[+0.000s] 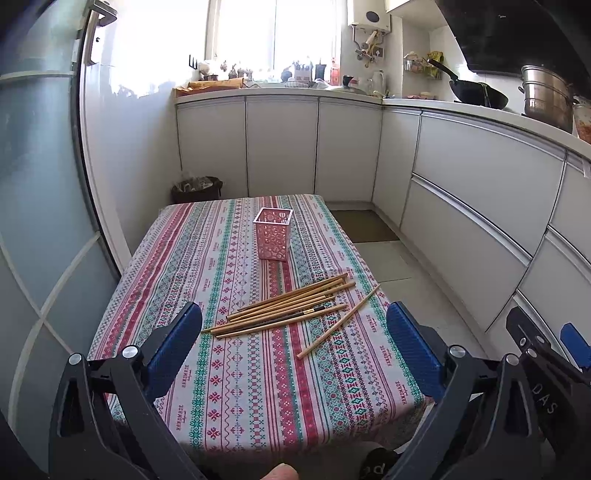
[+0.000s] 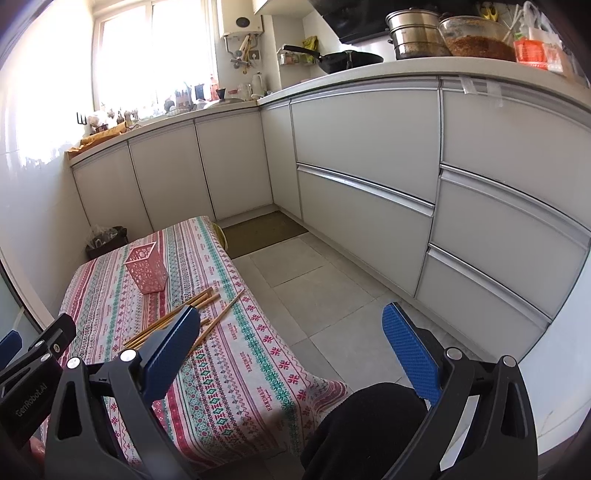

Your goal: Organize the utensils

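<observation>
Several wooden chopsticks (image 1: 291, 308) lie in a loose pile on the patterned tablecloth (image 1: 236, 369), one of them (image 1: 338, 323) apart to the right. Behind them stands a pink perforated holder (image 1: 274, 234), upright and empty at its rim. My left gripper (image 1: 295, 339) is open, held above the near part of the table, short of the pile. In the right wrist view the same chopsticks (image 2: 207, 301) and holder (image 2: 147, 268) sit left of my right gripper (image 2: 291, 343), which is open over the table's right edge and the floor. Its left finger (image 2: 173, 347) hides part of the pile.
White kitchen cabinets (image 2: 362, 192) run along the back and right, with a wok (image 1: 478, 94) and steel pots (image 2: 417, 35) on the counter. A dark bin (image 1: 197, 188) sits beyond the table's far end. A glass door (image 1: 40, 206) is on the left. A dark knee (image 2: 365, 421) shows below.
</observation>
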{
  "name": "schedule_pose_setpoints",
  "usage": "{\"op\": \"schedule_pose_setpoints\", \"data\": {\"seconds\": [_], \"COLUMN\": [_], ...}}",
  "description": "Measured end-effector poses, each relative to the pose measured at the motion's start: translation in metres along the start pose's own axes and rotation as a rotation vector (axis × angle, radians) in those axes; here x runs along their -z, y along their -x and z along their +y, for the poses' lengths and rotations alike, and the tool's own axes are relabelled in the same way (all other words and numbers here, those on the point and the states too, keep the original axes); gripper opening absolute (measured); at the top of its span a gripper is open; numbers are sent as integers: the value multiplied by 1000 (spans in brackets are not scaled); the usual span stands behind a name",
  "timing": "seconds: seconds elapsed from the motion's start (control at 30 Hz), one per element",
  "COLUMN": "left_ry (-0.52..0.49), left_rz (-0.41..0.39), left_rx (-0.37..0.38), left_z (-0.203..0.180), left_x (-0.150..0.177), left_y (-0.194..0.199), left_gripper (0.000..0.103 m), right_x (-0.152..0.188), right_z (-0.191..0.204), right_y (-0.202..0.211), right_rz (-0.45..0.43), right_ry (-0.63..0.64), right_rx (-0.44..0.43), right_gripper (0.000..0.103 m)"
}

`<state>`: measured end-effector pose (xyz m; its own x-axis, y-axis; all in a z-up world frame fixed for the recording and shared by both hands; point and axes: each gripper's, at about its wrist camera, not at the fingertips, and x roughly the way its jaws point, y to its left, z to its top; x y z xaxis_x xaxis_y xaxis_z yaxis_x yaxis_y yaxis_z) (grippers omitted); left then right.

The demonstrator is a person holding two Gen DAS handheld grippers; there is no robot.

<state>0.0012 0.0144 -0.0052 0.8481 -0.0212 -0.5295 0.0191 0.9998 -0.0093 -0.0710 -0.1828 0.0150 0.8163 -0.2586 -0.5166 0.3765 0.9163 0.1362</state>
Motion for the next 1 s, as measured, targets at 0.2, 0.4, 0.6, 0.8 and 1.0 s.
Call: {"op": "schedule_pose_setpoints", "data": {"seconds": [0.2, 0.4, 0.6, 0.8, 1.0], "left_ry": [-1, -2, -2, -2, -3], "left_rz": [14, 26, 33, 34, 34], "left_rx": [-5, -7, -7, -9, -9], "left_z": [-1, -1, -1, -1, -1], "left_x": [2, 3, 4, 5, 5], "left_y": [-6, -11, -15, -15, -15], "left_gripper": [96, 96, 96, 96, 96], "right_x": [3, 3, 3, 3, 3], "right_z": [0, 0, 0, 0, 1], "right_y": [-5, -9, -12, -12, -12], "right_rz": [13, 23, 30, 33, 31], "right_ry": [-4, -3, -3, -3, -2], "right_rx": [-3, 0, 0, 0, -1], "right_gripper": [96, 96, 96, 96, 96]}}
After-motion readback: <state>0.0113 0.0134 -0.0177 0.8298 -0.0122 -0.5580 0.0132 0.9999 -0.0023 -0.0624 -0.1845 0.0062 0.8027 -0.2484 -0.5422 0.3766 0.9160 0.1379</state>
